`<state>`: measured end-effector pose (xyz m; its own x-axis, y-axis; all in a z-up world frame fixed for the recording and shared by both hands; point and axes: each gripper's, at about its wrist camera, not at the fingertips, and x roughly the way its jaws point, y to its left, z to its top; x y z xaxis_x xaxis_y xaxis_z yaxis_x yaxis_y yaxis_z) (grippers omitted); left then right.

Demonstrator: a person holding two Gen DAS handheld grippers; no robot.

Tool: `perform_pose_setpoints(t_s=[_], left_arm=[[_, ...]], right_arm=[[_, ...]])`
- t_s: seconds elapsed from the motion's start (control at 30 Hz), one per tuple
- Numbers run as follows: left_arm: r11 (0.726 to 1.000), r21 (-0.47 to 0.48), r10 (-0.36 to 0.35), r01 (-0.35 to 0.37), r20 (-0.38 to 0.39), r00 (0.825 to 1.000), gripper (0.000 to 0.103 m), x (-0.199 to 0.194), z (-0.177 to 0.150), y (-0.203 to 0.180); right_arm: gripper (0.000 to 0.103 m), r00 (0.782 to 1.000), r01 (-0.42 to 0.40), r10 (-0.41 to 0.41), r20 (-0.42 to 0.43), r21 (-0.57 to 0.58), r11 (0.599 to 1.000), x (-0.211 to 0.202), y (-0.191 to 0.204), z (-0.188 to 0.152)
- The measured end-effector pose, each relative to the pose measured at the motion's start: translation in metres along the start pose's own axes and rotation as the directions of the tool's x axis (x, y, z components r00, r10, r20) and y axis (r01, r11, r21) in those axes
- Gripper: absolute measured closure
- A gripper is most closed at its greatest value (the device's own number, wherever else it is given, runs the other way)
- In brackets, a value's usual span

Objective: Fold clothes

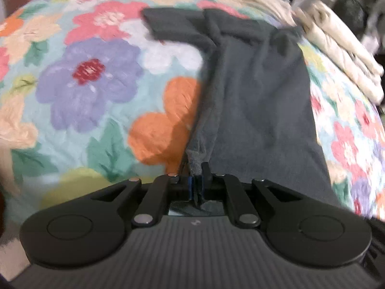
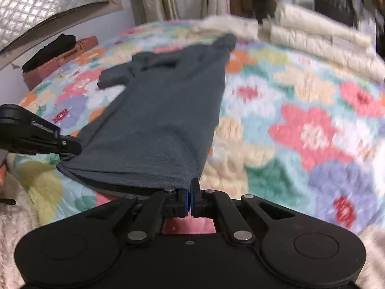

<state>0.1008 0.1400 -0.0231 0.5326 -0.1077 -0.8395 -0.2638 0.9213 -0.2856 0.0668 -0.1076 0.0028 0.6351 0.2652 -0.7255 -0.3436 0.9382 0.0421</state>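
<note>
Dark grey t-shirt [image 2: 163, 110] is laid out lengthwise on a bed covered with a really loud floral quilt [image 1: 91, 84], big purple, pink and orange flowers everywhere. The shirt looks folded in on itself into a long narrow strip, with one sleeve [image 1: 173, 24] poking out sideways at the far end.

Both tongs are down at the near hem. The left gripper [image 1: 198, 180] has its jaws pinched together on the left corner of the hem, fabric bunched right between the blue pads. The right gripper [image 2: 191, 197] is clamped the same way on the right corner, jaws closed with the edge of the cloth caught between them. From the right wrist view you can see the left one coming in from the side, holding its corner so the hem runs between the two.

Past the shirt, along the far edge of the bed, there's a stack of folded cream blankets [image 2: 320, 41]. Off to the left sits a reddish-brown box [image 2: 60, 57] with something black on top, can't tell what.
</note>
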Motion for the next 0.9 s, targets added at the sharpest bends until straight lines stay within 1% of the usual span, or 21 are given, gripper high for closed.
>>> perform_pose_setpoints(t_s=[0.03, 0.07, 0.1, 0.13, 0.17, 0.23, 0.3, 0.37, 0.43, 0.47, 0.5, 0.53, 0.57, 0.6, 0.63, 0.77, 0.8, 0.87, 0.9], left_arm=[[1.000, 0.009, -0.003, 0.004, -0.026, 1.000, 0.095, 0.004, -0.001, -0.001], [1.000, 0.006, 0.008, -0.008, -0.035, 0.999, 0.094, 0.005, -0.001, 0.000], [1.000, 0.004, 0.020, -0.020, -0.044, 0.999, 0.091, 0.006, 0.000, 0.000], [0.999, -0.006, 0.035, -0.035, -0.047, 0.998, 0.089, 0.007, 0.001, 0.001], [0.999, -0.015, 0.047, -0.047, -0.048, 0.998, 0.087, 0.007, 0.001, 0.001], [0.997, -0.032, 0.069, -0.070, -0.039, 0.997, 0.087, 0.006, 0.000, 0.004], [0.992, -0.028, 0.123, -0.123, -0.022, 0.992, 0.087, 0.001, 0.000, 0.006], [0.987, -0.022, 0.161, -0.161, -0.008, 0.987, 0.087, -0.001, 0.001, 0.007], [0.993, -0.028, 0.115, -0.115, -0.003, 0.993, 0.087, -0.004, 0.003, 0.008], [0.995, -0.017, 0.098, -0.098, 0.010, 0.995, 0.088, -0.008, 0.003, 0.007], [0.997, -0.006, 0.081, -0.081, 0.022, 0.996, 0.088, -0.011, 0.004, 0.006], [0.998, 0.009, 0.059, -0.059, 0.044, 0.997, 0.087, -0.017, 0.004, 0.004], [0.998, 0.024, 0.048, -0.049, 0.062, 0.997, 0.085, -0.021, 0.005, 0.002], [0.998, 0.039, 0.037, -0.040, 0.080, 0.996, 0.085, -0.026, 0.006, -0.001], [0.998, 0.053, 0.034, -0.039, 0.101, 0.994, 0.085, -0.030, 0.008, -0.003], [0.994, 0.109, 0.001, -0.021, 0.176, 0.984, 0.071, -0.044, 0.028, -0.014], [0.993, 0.121, -0.009, -0.014, 0.189, 0.982, 0.070, -0.044, 0.039, -0.016], [0.989, 0.151, -0.037, 0.003, 0.220, 0.975, 0.069, -0.041, 0.065, -0.021], [0.987, 0.158, -0.047, 0.010, 0.234, 0.971, 0.068, -0.037, 0.080, -0.023]], right_arm=[[0.102, 1.000, 0.023, -0.023, -0.017, -0.014, 1.000, 0.003, 0.002, -0.003], [0.102, 0.998, 0.028, -0.029, -0.059, -0.017, 0.999, 0.011, 0.002, -0.005], [0.102, 0.994, 0.020, -0.020, -0.105, -0.004, 1.000, 0.019, 0.000, -0.007], [0.102, 0.991, 0.012, -0.010, -0.131, 0.013, 1.000, 0.023, -0.002, -0.008], [0.102, 0.990, 0.006, -0.002, -0.138, 0.028, 1.000, 0.024, -0.004, -0.008], [0.101, 0.990, 0.000, 0.005, -0.139, 0.030, 1.000, 0.021, -0.006, -0.007], [0.102, 0.989, -0.007, 0.013, -0.151, 0.037, 0.999, 0.021, -0.008, -0.008], [0.102, 0.986, -0.015, 0.023, -0.164, 0.049, 0.999, 0.021, -0.010, -0.009], [0.101, 0.983, -0.025, 0.036, -0.180, 0.067, 0.997, 0.022, -0.011, -0.010], [0.100, 0.982, -0.028, 0.039, -0.185, 0.058, 0.998, 0.021, -0.011, -0.009], [0.098, 0.979, -0.032, 0.039, -0.201, 0.041, 0.999, 0.020, -0.010, -0.010], [0.081, 0.972, -0.036, 0.038, -0.230, 0.013, 0.999, 0.019, -0.008, -0.012], [0.069, 0.968, -0.043, 0.043, -0.248, 0.007, 0.999, 0.018, -0.009, -0.013], [0.050, 0.966, -0.053, 0.057, -0.253, 0.024, 0.998, 0.015, -0.013, -0.011], [0.049, 0.964, -0.062, 0.071, -0.258, 0.042, 0.997, 0.012, -0.017, -0.010], [0.050, 0.953, -0.099, 0.127, -0.275, 0.112, 0.989, 0.002, -0.033, -0.003], [0.050, 0.956, -0.108, 0.135, -0.259, 0.118, 0.987, -0.004, -0.037, 0.002], [0.050, 0.973, -0.133, 0.151, -0.178, 0.109, 0.985, -0.020, -0.044, 0.026], [0.050, 0.974, -0.166, 0.183, -0.137, 0.122, 0.978, -0.022, -0.049, 0.041]])
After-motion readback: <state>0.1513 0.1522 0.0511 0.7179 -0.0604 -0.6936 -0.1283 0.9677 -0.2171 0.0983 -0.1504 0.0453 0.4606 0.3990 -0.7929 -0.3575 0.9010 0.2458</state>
